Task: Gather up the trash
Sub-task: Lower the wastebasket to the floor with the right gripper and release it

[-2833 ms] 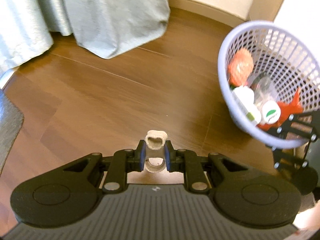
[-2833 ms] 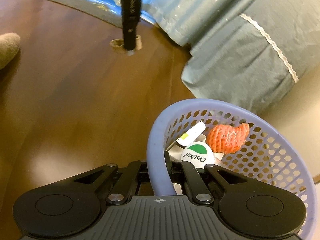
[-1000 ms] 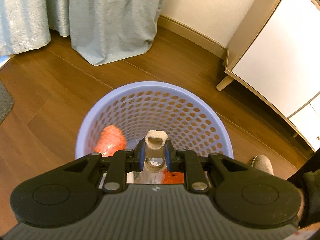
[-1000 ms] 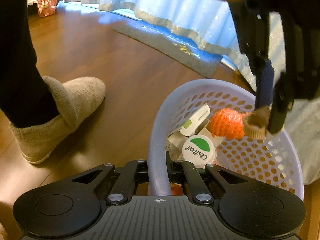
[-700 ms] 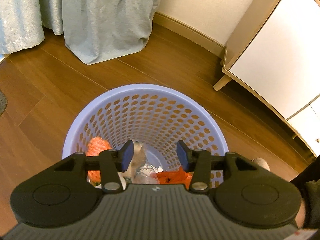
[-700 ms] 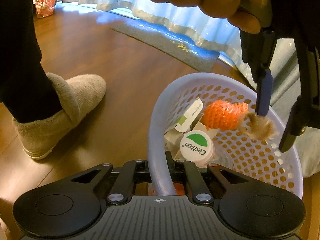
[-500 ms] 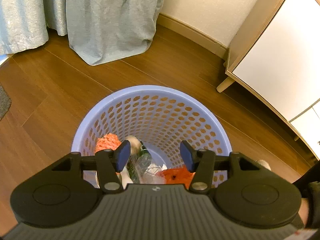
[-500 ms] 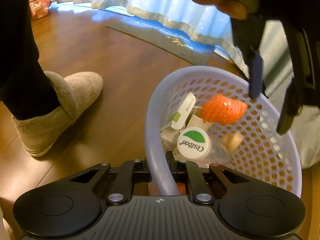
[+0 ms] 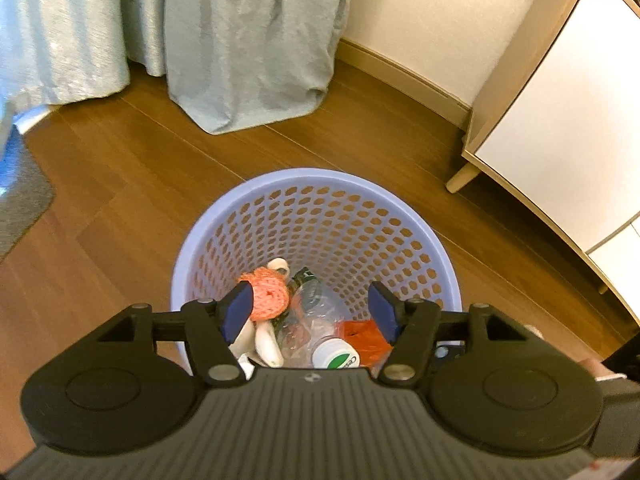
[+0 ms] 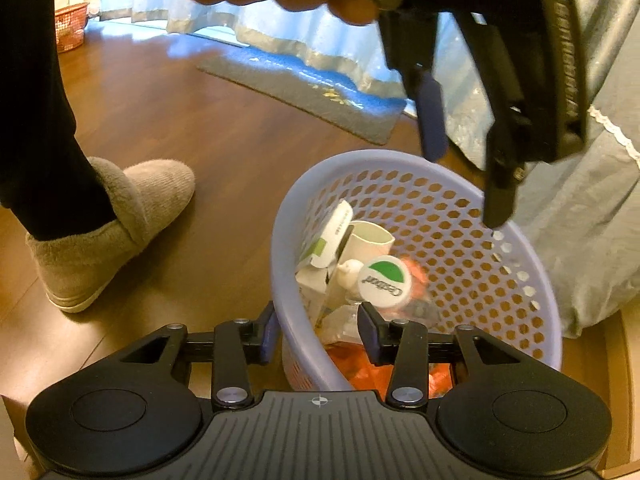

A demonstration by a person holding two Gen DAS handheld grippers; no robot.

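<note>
Lavender perforated wastebasket (image 9: 320,184) stood on the wooden floor (image 9: 120,200), filled with trash.
Both jaws are opening: left hand-held gripper (image 9: 312,312) empty above it, right hand-held gripper (image 10: 318,332) straddling its rim unpressed.

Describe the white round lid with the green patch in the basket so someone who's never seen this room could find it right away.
Start at the lavender perforated basket standing on the wooden floor by the curtains. Inside, among cartons and crumpled clear plastic, lies the round lid. It is the only flat white disc there, with a green half-circle and printed lettering on top, beside orange trash.
</note>
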